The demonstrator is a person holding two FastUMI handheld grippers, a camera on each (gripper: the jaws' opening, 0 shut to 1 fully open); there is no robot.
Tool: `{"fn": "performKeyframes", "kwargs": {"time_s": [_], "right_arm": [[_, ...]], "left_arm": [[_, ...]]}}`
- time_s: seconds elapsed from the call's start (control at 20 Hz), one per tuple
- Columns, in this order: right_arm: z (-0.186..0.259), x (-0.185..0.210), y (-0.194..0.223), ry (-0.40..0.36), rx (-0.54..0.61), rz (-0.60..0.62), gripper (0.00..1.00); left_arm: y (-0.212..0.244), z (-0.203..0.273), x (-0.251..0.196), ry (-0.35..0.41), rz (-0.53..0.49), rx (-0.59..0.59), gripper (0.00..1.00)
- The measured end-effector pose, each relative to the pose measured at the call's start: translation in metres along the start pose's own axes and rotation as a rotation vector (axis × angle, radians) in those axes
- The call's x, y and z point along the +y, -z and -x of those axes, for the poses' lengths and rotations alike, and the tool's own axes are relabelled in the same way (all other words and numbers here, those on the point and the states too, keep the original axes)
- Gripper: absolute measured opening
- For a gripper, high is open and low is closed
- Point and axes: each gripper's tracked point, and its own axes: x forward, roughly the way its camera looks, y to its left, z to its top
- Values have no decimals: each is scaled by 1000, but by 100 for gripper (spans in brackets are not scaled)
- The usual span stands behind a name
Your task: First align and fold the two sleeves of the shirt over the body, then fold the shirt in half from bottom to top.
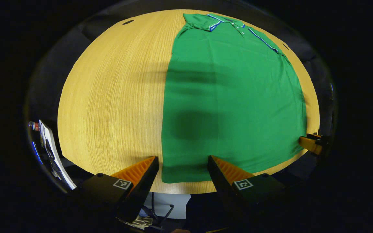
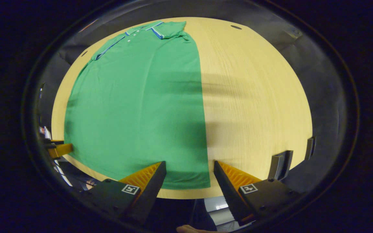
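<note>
Both sleeves looked already folded in: the green shirt (image 1: pixel 231 103) lay flat on the tabletop (image 1: pixel 108 106) as a long straight-sided rectangle, collar (image 1: pixel 225 23) at the far end, hem at the near edge. No sleeve stuck out at either side, so step one read as done, though how neatly the sleeves overlapped could not be told from here. Left to do, by my read: the bottom-to-top fold.

Left tongs (image 1: pixel 182 168) hung apart over the near left hem corner, nothing between them, not touching cloth as far as I could tell. Right tongs (image 2: pixel 189 173) likewise apart, over the near right hem corner (image 2: pixel 202 181). In the left gripper view the right tongs also showed at the shirt's far-side hem edge.

Around: a grommet hole (image 1: pixel 128 22) in the tabletop near the far edge, well clear of the shirt; some clutter (image 1: pixel 49 145) off the table's left side, too small to identify; a chair back (image 2: pixel 280 165) by the right edge. Nothing lay on the shirt or in the fold path.
</note>
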Motion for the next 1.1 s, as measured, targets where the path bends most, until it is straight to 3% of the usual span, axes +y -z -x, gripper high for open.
{"fn": "performKeyframes", "kwargs": {"time_s": [0.6, 0.65, 0.8, 0.85, 0.95, 1.0, 1.05, 1.1], "right_arm": [[-3, 3, -2, 3, 169, 43, 97], [-3, 3, -3, 3, 178, 41, 89], [-4, 6, -5, 4, 182, 38, 88], [-3, 7, -5, 4, 183, 35, 74], [-4, 10, -3, 4, 186, 42, 51], [-4, 11, -4, 4, 190, 50, 36], [-3, 11, -4, 5, 190, 51, 32], [-3, 11, -4, 3, 191, 41, 19]], "left_arm": [[3, 3, 0, -1, -3, 121, 100], [4, 3, 0, -1, -2, 124, 100], [2, 4, -2, 2, -8, 114, 94], [1, 3, -3, 3, -2, 104, 90], [0, 2, -11, 9, 16, 88, 72], [1, 2, -15, 14, 6, 86, 54], [0, 1, -19, 18, -2, 86, 47], [0, 2, -22, 22, 1, 87, 31]]}}
